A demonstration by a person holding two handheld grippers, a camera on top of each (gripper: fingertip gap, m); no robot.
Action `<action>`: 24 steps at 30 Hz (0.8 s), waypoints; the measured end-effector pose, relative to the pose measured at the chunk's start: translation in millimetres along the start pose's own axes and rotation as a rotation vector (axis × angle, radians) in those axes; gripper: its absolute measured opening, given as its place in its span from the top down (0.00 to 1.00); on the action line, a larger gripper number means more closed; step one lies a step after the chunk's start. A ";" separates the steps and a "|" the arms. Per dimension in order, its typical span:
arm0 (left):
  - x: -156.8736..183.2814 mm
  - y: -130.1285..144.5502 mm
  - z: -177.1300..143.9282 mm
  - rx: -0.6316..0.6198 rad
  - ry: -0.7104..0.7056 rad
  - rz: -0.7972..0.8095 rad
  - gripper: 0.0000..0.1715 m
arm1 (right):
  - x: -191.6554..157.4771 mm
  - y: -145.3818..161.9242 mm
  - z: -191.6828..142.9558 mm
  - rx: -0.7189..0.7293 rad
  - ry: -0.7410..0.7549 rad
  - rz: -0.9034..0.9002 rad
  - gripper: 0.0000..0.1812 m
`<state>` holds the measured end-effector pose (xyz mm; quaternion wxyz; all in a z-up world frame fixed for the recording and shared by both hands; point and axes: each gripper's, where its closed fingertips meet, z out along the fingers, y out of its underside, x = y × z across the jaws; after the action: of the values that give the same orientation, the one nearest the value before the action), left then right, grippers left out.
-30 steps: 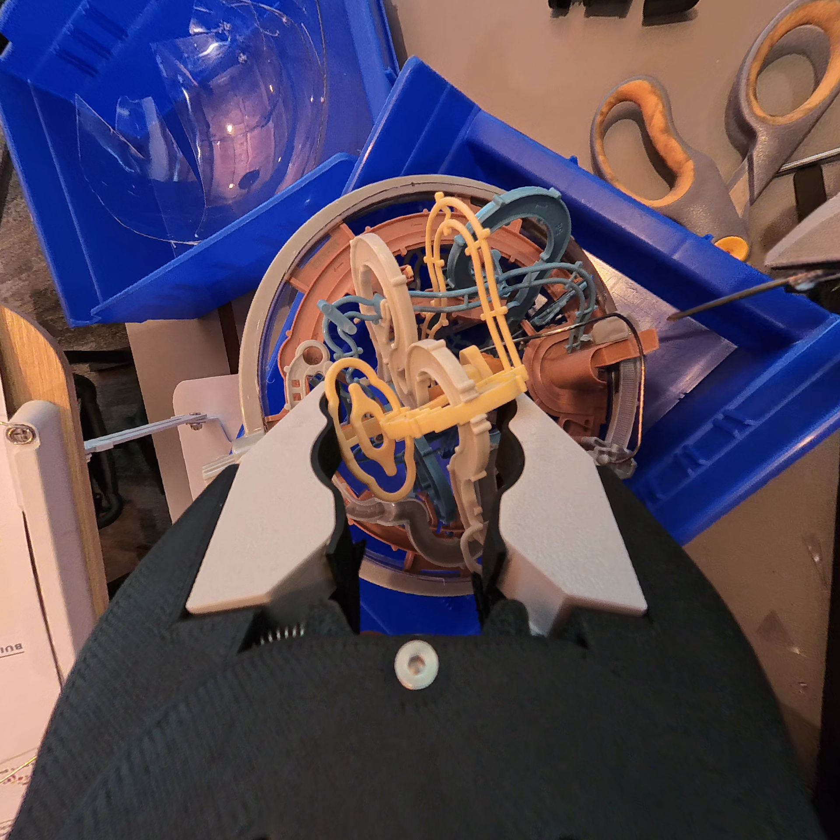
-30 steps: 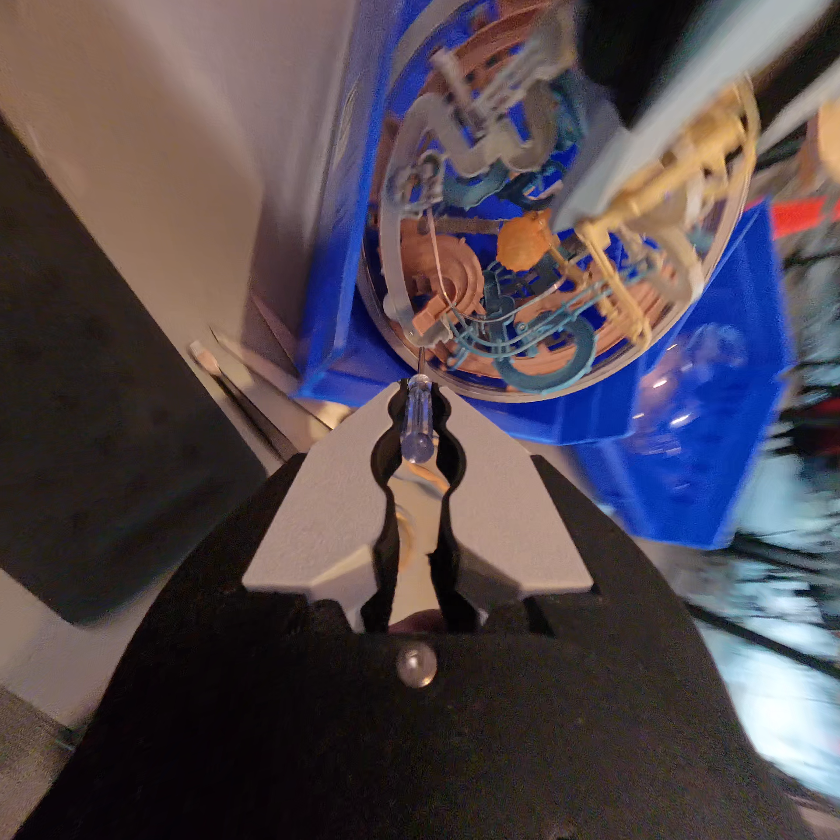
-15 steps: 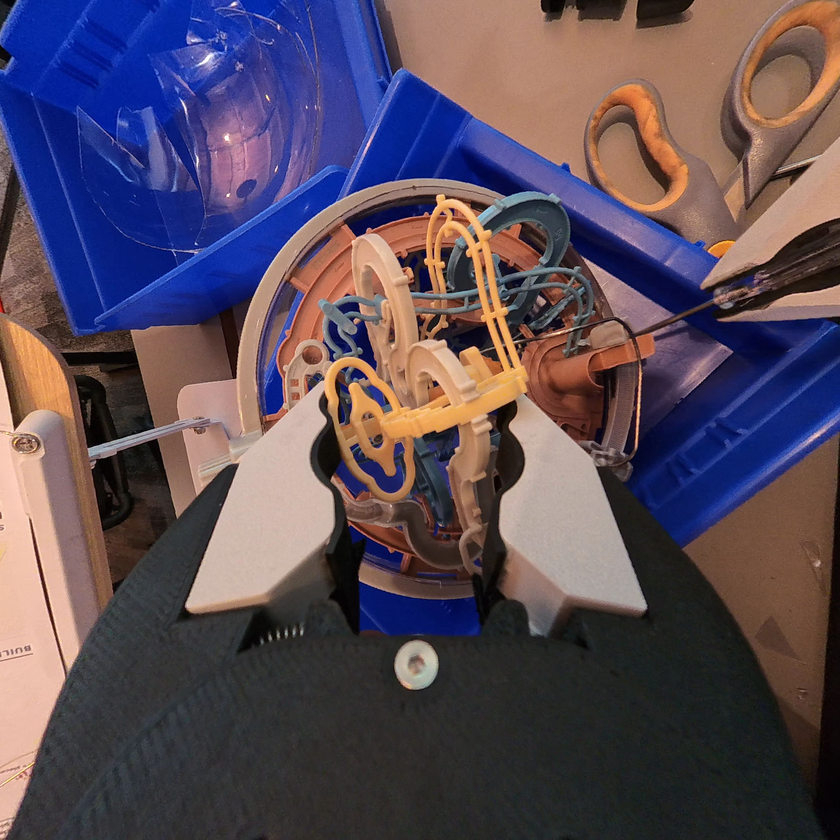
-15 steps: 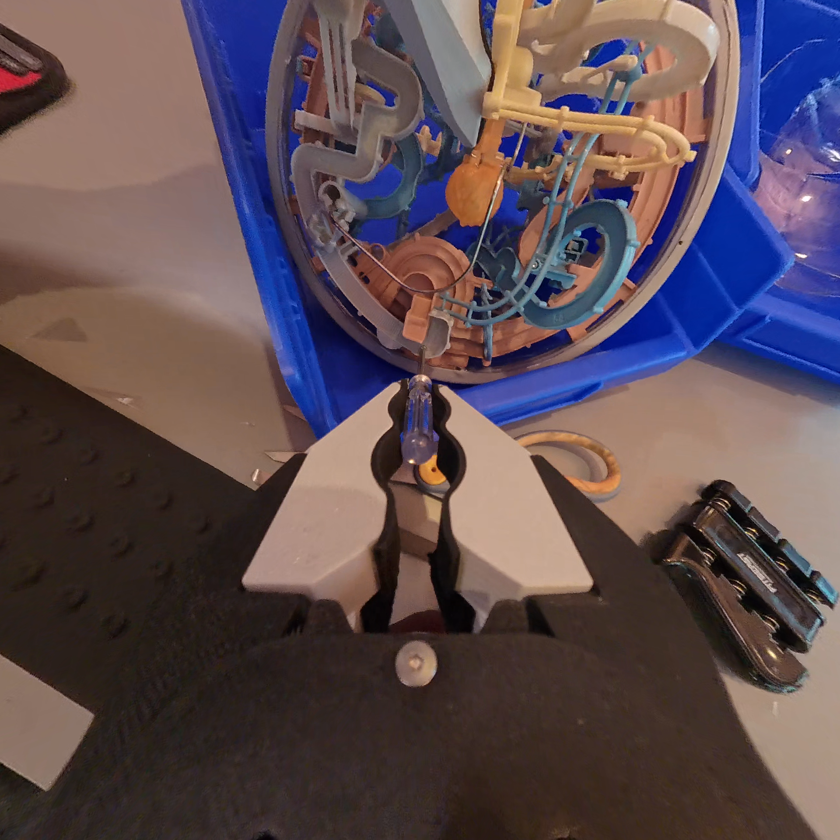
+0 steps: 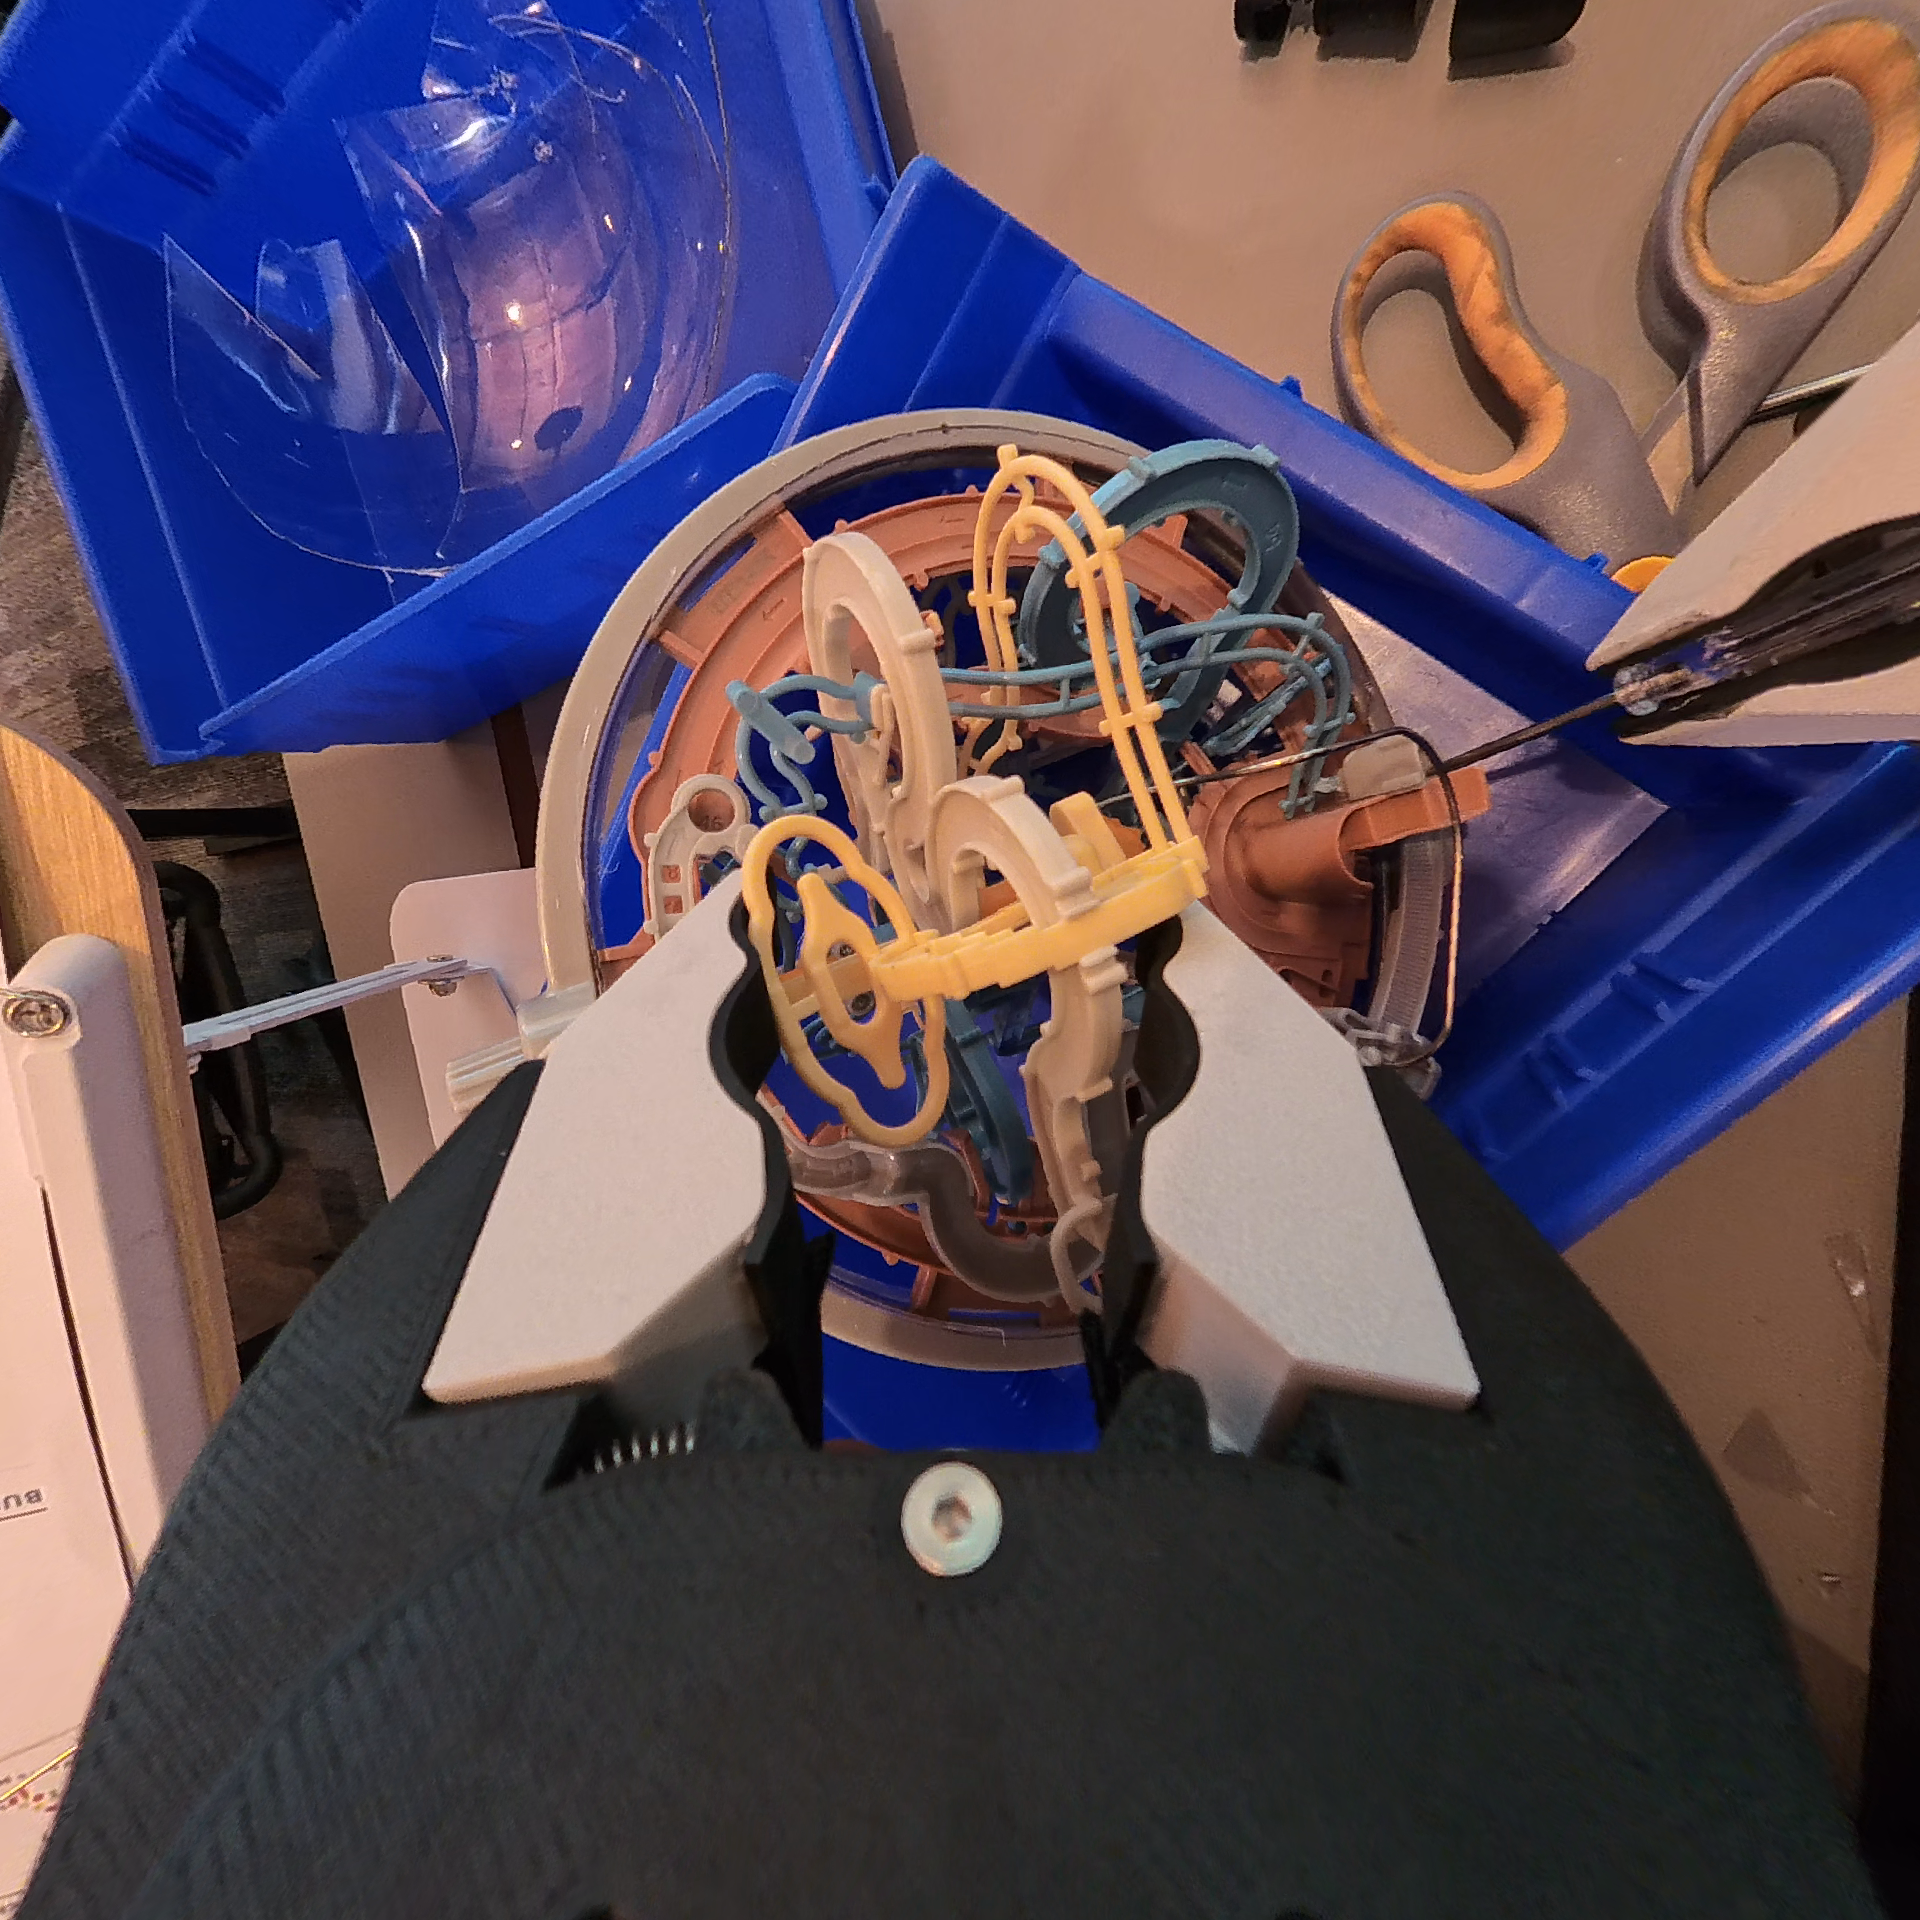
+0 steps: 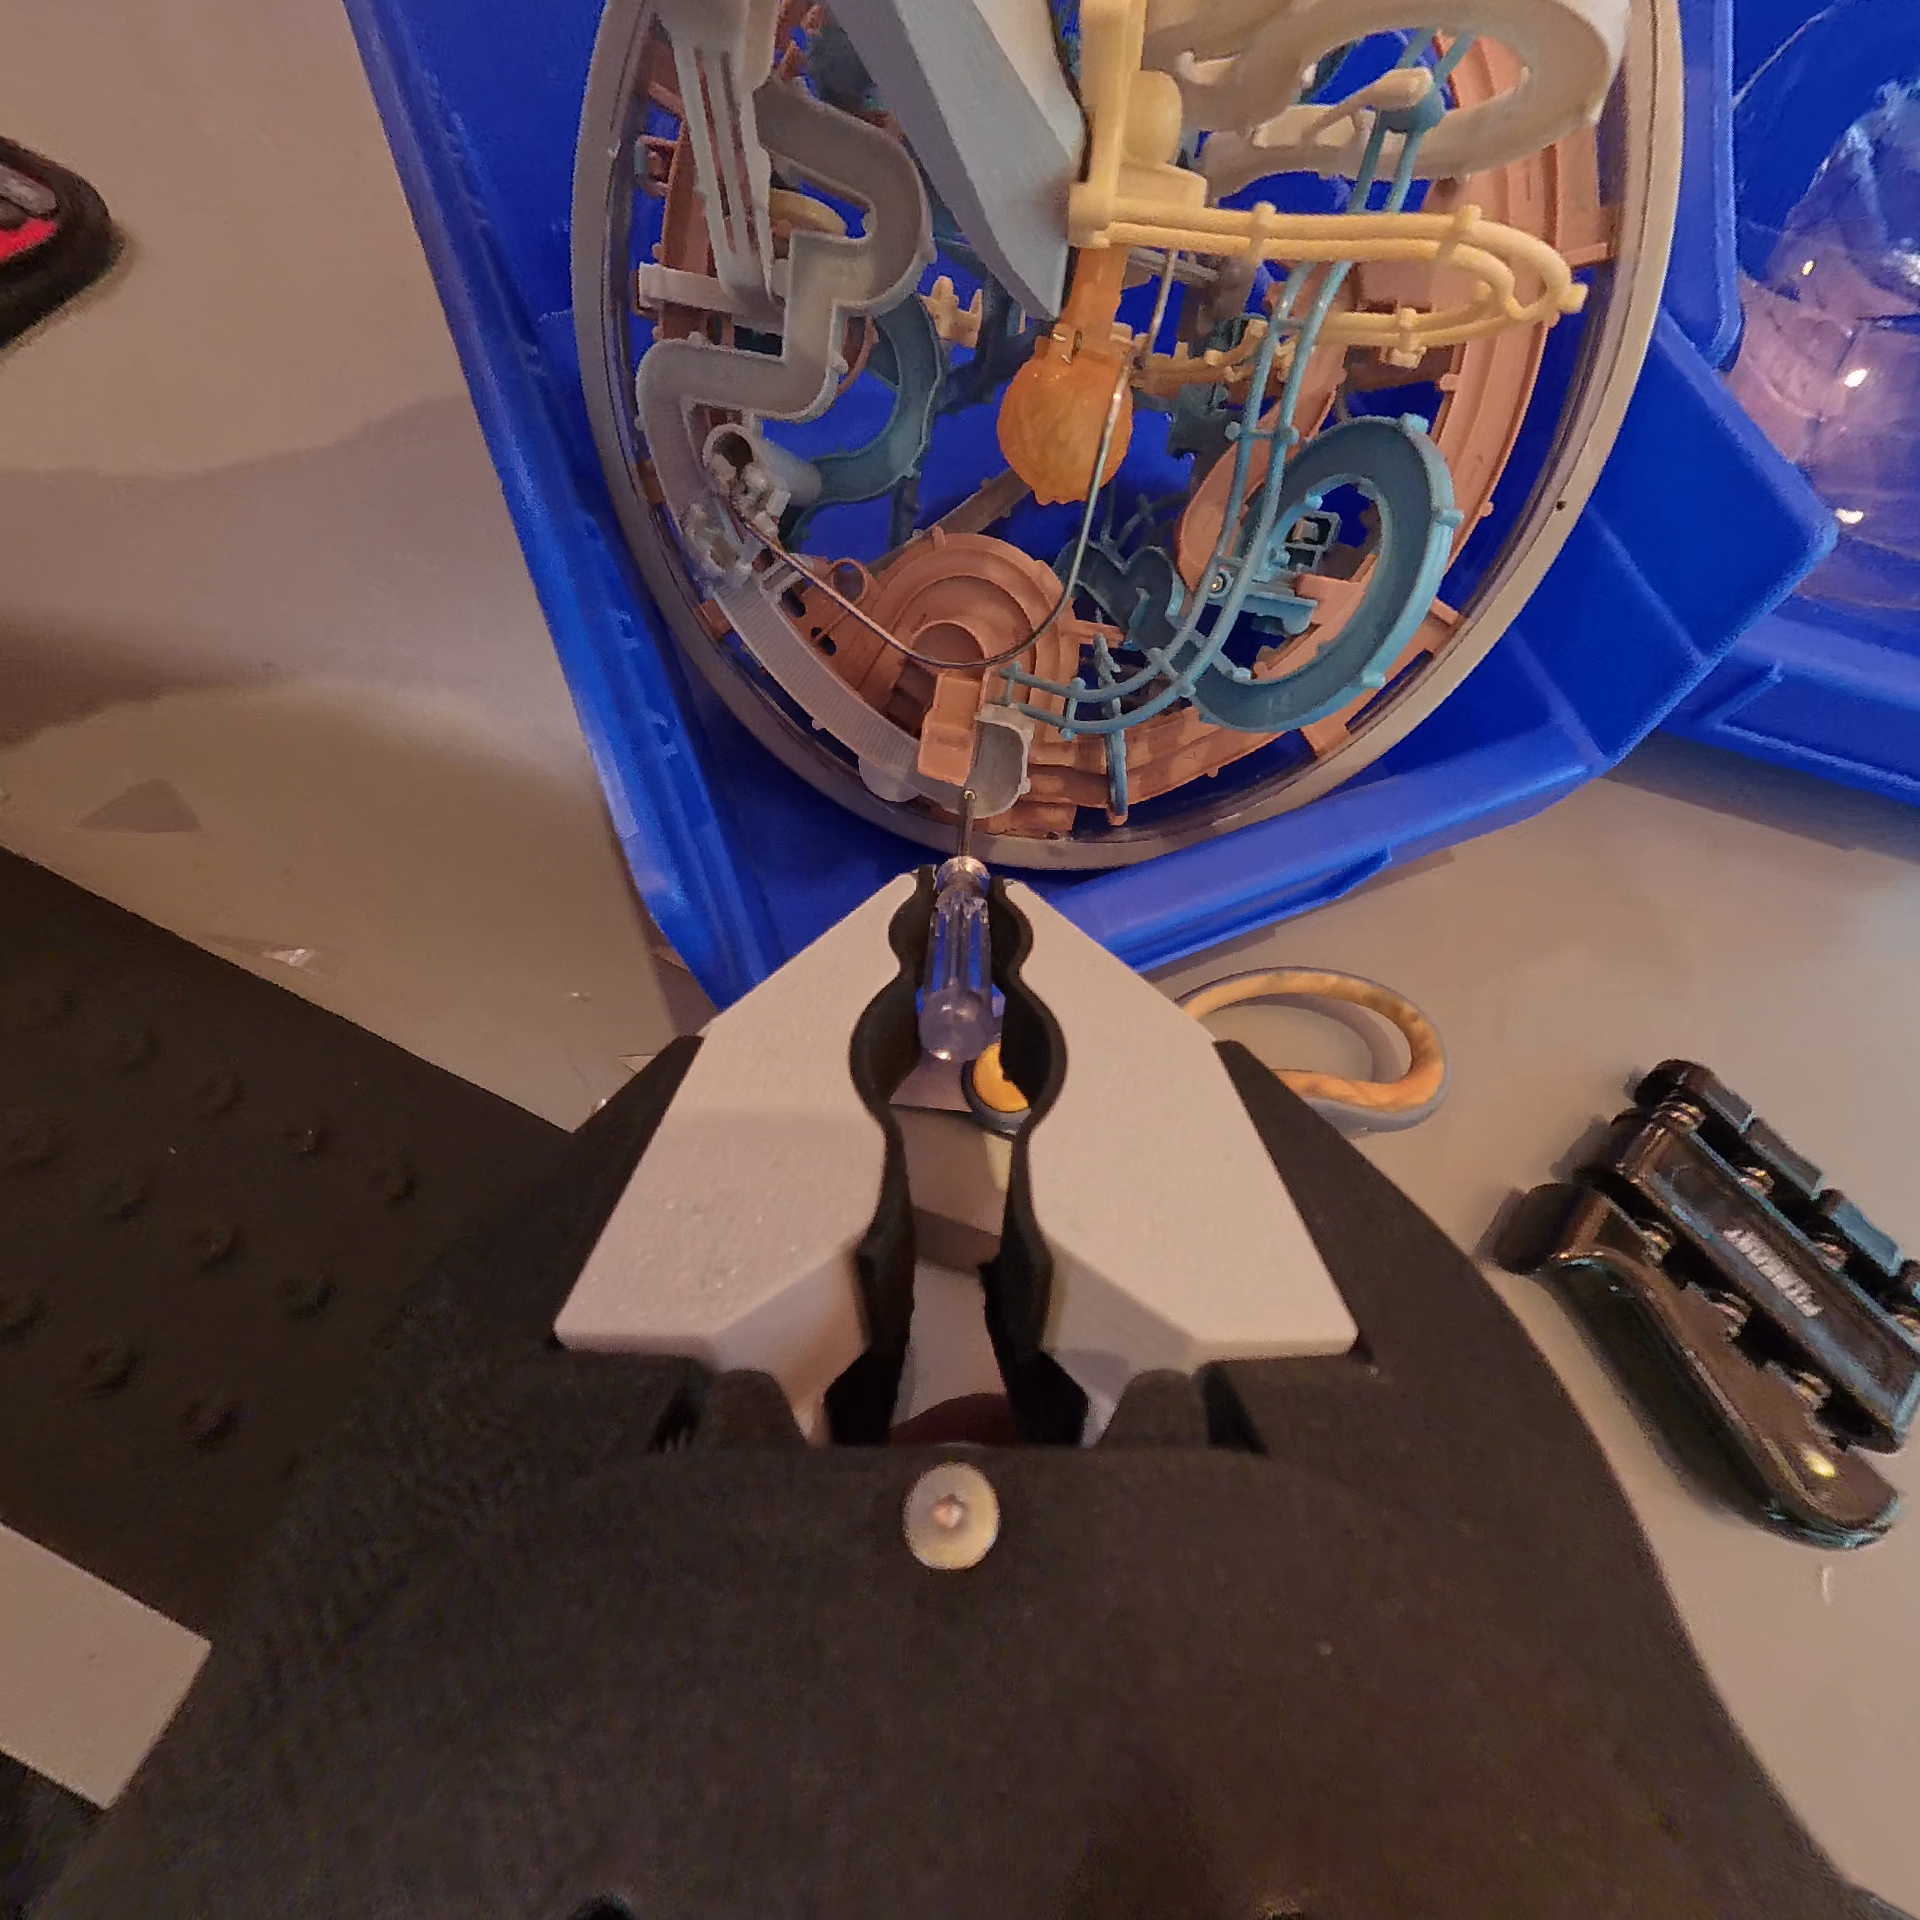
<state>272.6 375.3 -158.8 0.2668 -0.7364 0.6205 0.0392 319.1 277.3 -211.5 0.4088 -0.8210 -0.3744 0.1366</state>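
A round maze toy (image 5: 1236, 520) with yellow, cream, blue and brown tracks inside a grey rim leans in a blue bin (image 5: 1662, 935). My left gripper (image 5: 951, 925) is shut on its yellow and cream inner tracks. My right gripper (image 6: 961, 883) is shut on a small screwdriver (image 6: 961, 966) with a clear blue handle. Its thin shaft tip touches a grey and brown piece (image 6: 977, 748) at the maze's (image 6: 1340, 582) lower rim. The right gripper also shows at the right of the left wrist view (image 5: 1631, 696). One left finger (image 6: 966, 135) shows at the top of the right wrist view.
A second blue bin holds a clear plastic dome (image 5: 447, 291) at the back left. Grey and orange scissors (image 5: 1507, 343) lie beyond the bin. A black hand tool (image 6: 1745, 1299) and a black dotted mat (image 6: 208, 1143) lie on the grey table. A wooden panel (image 5: 73, 935) stands at the left.
My right gripper swung round with the screwdriver and came in toward the maze's rim, bringing the tip onto the grey and brown piece. My left gripper held the maze nearly still.
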 end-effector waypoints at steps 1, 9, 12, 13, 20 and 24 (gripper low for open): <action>0.0 0.0 0.0 0.000 0.000 0.000 0.61 | -0.6 0.4 0.1 -0.006 0.011 -0.042 0.96; -2.6 2.6 -0.1 0.002 -0.001 -0.002 0.61 | -5.3 0.6 1.3 -0.076 0.065 -0.646 0.96; -3.2 3.1 0.1 0.003 -0.002 0.000 0.61 | -7.5 -0.5 2.8 -0.139 0.122 -1.131 0.96; -3.3 3.1 0.2 0.001 -0.004 0.003 0.61 | -8.2 -0.9 2.9 -0.167 0.143 -1.308 0.97; -3.8 2.0 0.7 0.009 0.005 -0.015 0.61 | -0.1 -12.4 -19.7 -0.381 0.036 -1.546 0.97; -5.7 3.1 1.0 0.029 0.026 -0.030 0.61 | 7.6 -13.1 -35.2 -0.290 0.007 -0.870 0.96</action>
<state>268.7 380.5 -158.4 0.2700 -0.7422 0.6132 0.0168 336.4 267.9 -178.6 0.3104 -0.6365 -0.6983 -0.1042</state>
